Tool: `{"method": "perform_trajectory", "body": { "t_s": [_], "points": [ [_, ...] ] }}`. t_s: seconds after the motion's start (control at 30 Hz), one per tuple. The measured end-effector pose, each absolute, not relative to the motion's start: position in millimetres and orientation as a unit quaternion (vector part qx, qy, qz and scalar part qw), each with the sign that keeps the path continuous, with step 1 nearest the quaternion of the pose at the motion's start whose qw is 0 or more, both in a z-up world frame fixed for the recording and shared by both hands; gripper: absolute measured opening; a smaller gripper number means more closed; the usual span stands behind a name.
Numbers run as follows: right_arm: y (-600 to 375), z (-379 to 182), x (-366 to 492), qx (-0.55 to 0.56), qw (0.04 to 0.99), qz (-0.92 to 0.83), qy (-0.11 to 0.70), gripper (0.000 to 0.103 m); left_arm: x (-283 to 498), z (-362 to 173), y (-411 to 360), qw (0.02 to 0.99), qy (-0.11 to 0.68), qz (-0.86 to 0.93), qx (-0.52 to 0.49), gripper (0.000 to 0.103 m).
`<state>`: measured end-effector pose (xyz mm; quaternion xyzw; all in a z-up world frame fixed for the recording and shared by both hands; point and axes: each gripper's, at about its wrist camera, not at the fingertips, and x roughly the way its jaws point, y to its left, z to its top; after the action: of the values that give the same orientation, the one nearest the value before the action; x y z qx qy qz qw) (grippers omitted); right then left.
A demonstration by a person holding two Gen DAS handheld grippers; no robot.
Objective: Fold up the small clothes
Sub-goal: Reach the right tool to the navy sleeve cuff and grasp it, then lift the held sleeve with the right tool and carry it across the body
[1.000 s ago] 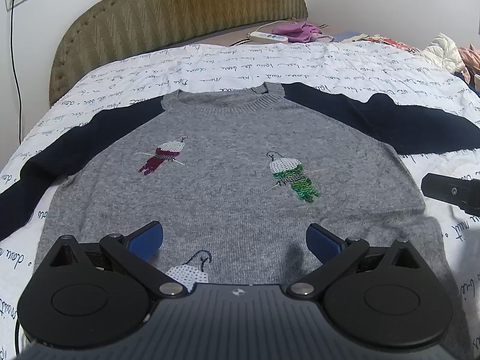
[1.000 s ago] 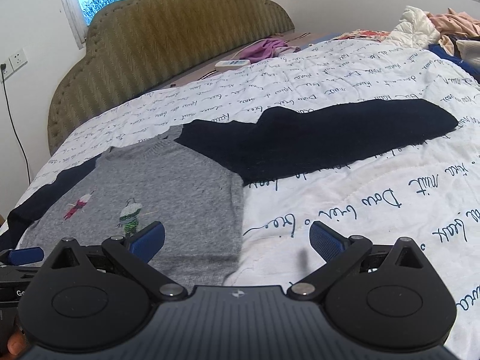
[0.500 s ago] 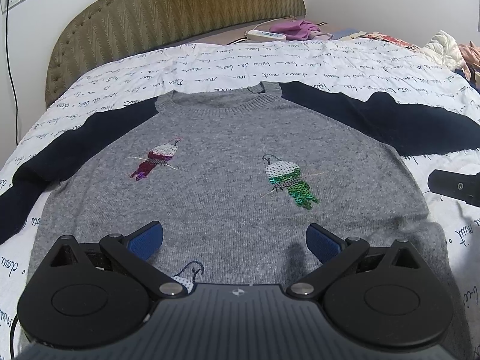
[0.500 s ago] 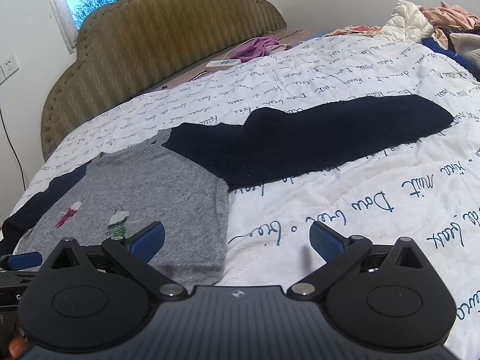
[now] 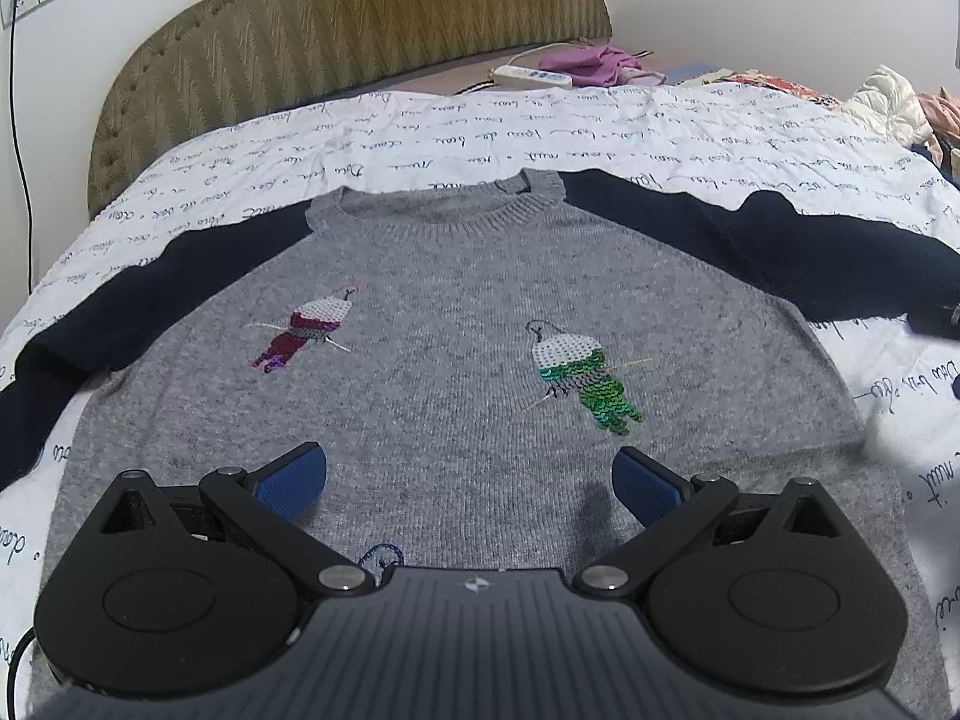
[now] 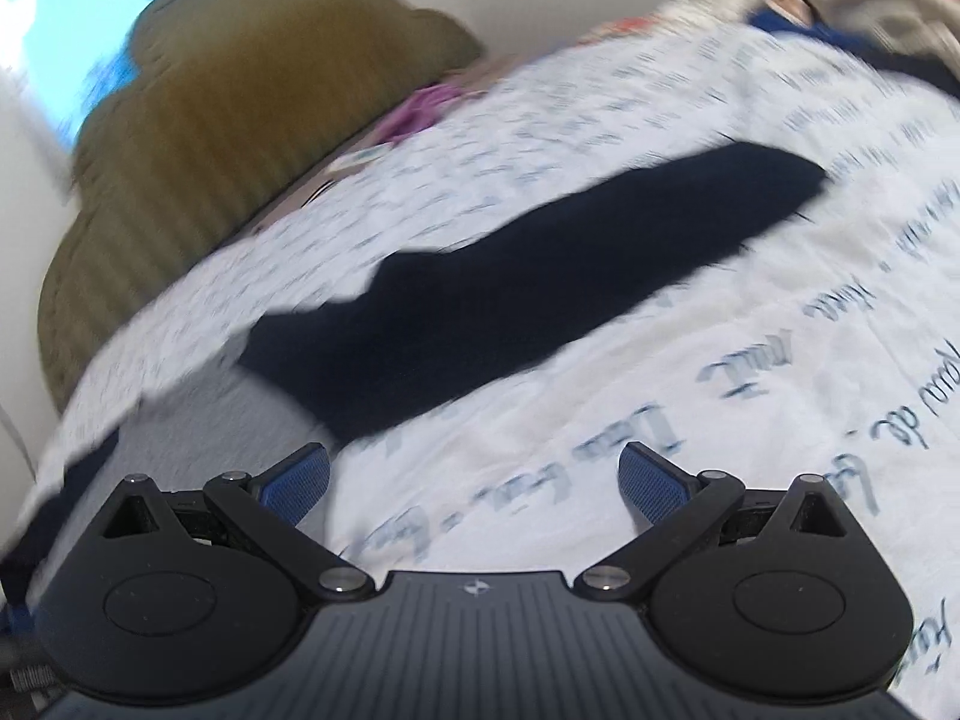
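My left tool [image 5: 468, 483] hangs released over the gray sweater [image 5: 456, 324], flat on the bed [image 5: 600, 126]; my right tool [image 6: 474, 486], also released, faces its dark sleeve [image 6: 540, 288].

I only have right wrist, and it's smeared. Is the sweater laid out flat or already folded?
Observer: Flat, face up. The left wrist view shows the whole grey sweater spread on the quilt, both navy sleeves out to the sides.
Operator: Left gripper holding any of it?
Observer: No. The left gripper is open over the lower front, nothing between its fingers.
Operator: Any markings on the front?
Observer: Two sequin birds: a maroon bird and a green bird.
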<state>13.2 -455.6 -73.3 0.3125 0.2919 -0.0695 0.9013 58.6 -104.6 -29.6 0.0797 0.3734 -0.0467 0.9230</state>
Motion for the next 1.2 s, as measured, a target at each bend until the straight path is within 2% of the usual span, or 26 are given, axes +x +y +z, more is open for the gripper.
{"method": "perform_trajectory", "body": {
  "t_s": [0.37, 0.5, 0.53, 0.6, 0.63, 0.67, 0.7, 0.73, 0.77, 0.97, 1.2],
  "points": [
    [-587, -103, 52, 0.513, 0.831, -0.134, 0.17, 0.103, 66, -37, -105, 0.917, 0.387, -0.044, 0.087, 0.103],
    [-611, -100, 74, 0.54, 0.811, -0.159, 0.159, 0.102, 69, -37, -104, 0.916, 0.388, -0.038, 0.09, 0.103],
    [-613, -99, 79, 0.535, 0.812, -0.167, 0.164, 0.097, 70, -37, -103, 0.916, 0.389, -0.037, 0.09, 0.103],
    [-615, -96, 87, 0.517, 0.818, -0.178, 0.181, 0.078, 72, -37, -102, 0.916, 0.389, -0.036, 0.088, 0.103],
    [-616, -96, 91, 0.509, 0.82, -0.18, 0.192, 0.056, 72, -36, -101, 0.916, 0.39, -0.035, 0.088, 0.103],
    [-616, -97, 92, 0.504, 0.82, -0.184, 0.201, 0.04, 73, -36, -100, 0.916, 0.39, -0.033, 0.089, 0.103],
    [-616, -99, 91, 0.501, 0.818, -0.193, 0.207, 0.032, 73, -36, -99, 0.916, 0.39, -0.032, 0.089, 0.103],
    [-616, -100, 91, 0.496, 0.817, -0.202, 0.213, 0.018, 73, -36, -98, 0.916, 0.39, -0.031, 0.09, 0.103],
    [-617, -100, 91, 0.491, 0.819, -0.205, 0.214, 0.011, 73, -35, -97, 0.916, 0.39, -0.03, 0.09, 0.103],
    [-606, -74, 75, 0.435, 0.856, -0.216, 0.177, 0.007, 74, -32, -89, 0.918, 0.387, -0.025, 0.084, 0.103],
    [-554, -32, 82, 0.273, 0.918, -0.224, 0.181, 0.007, 77, -33, -79, 0.919, 0.386, -0.017, 0.082, 0.103]
  ]
}}
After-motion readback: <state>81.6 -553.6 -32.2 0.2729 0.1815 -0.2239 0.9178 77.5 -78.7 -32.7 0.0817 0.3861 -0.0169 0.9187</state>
